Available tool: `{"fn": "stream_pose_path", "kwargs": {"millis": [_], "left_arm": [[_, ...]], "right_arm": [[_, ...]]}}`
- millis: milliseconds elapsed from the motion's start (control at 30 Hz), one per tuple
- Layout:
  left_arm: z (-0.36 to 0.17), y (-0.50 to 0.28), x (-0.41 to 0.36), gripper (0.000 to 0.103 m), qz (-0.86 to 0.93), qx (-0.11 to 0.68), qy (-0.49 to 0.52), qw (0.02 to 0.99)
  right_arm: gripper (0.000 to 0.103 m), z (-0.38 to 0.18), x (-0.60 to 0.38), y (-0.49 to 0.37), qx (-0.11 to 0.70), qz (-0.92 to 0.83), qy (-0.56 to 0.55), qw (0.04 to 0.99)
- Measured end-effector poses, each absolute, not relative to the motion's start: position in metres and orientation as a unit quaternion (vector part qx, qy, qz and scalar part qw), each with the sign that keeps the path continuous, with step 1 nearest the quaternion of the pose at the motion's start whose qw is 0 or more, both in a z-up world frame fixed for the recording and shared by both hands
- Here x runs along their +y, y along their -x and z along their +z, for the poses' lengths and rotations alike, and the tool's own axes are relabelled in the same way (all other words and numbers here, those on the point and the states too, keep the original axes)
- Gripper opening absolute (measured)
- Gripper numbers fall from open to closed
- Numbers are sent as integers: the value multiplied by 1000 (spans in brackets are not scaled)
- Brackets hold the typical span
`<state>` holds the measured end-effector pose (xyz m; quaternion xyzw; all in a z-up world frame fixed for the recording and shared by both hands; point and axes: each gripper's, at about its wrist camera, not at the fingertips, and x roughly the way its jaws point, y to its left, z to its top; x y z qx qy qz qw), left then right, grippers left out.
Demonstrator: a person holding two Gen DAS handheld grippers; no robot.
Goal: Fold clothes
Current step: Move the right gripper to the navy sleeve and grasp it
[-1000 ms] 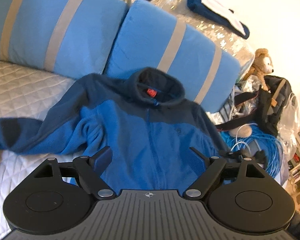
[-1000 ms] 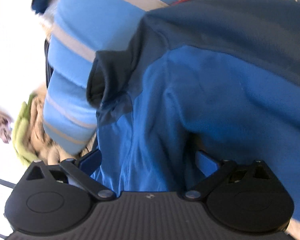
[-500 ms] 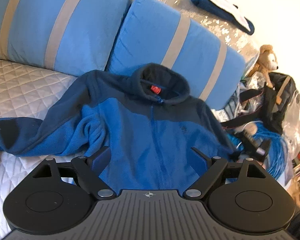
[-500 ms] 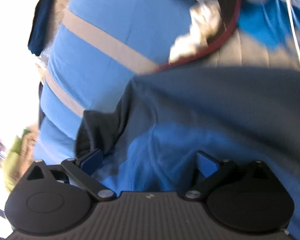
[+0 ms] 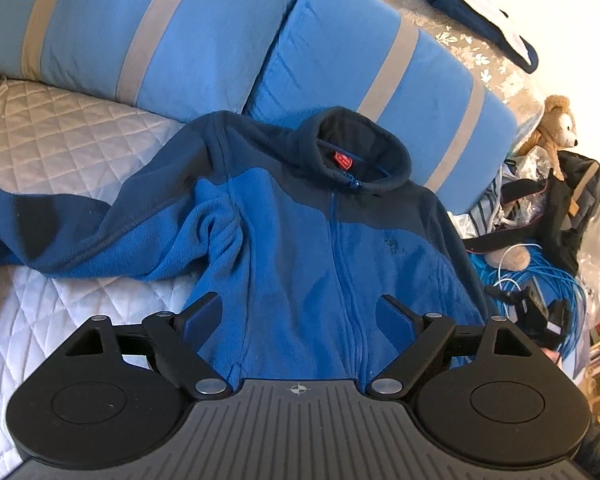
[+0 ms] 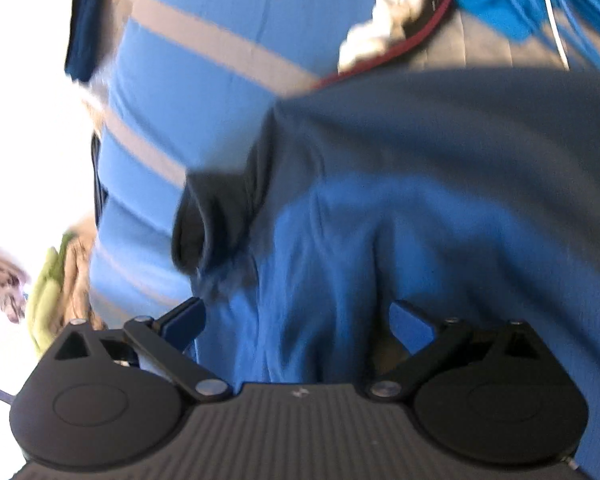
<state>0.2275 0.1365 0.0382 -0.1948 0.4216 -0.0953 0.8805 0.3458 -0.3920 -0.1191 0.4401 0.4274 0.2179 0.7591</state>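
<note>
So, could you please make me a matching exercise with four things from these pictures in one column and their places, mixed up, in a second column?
Things:
1. blue and navy fleece jacket
2. small red neck label
3. brown teddy bear
4. blue pillows with grey stripes

Places:
A. at the far right, above a black bag
B. spread out on the white quilted cover
C. inside the dark collar
D. leaning behind the jacket

Pairs: 1-B, 2-C, 3-A, 4-D
</note>
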Motion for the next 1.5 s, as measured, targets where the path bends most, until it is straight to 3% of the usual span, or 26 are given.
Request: {"fn": "stream_pose_path", "kwargs": {"millis": [333, 567, 833, 933, 1033, 1100, 1133, 1500], "left_arm": [[31, -228, 135, 84, -88, 432, 199, 875], [27, -228, 134, 84, -89, 439, 199, 872], [28, -225, 137, 84, -85, 438, 192, 874], [25, -225, 142, 84, -80, 439, 198, 872], [22, -224, 146, 84, -72, 442, 205, 870], [20, -224, 147, 84, -72, 444, 207, 869], [19, -223, 147, 84, -72, 445, 206, 869], [18, -221, 155, 84, -60, 445, 210, 868]], "right_arm": [[102, -143, -364, -359, 418, 228, -481, 736], [102, -155, -368, -377, 361, 209, -533, 736], [100, -123, -375, -389, 316, 215, -530, 757], [93, -109, -379, -389, 315, 205, -499, 781], [64, -108, -380, -393, 341, 189, -468, 793], [24, -111, -383, -396, 360, 174, -452, 797], [19, -112, -385, -396, 365, 171, -443, 801], [16, -97, -382, -406, 396, 128, -296, 860]]}}
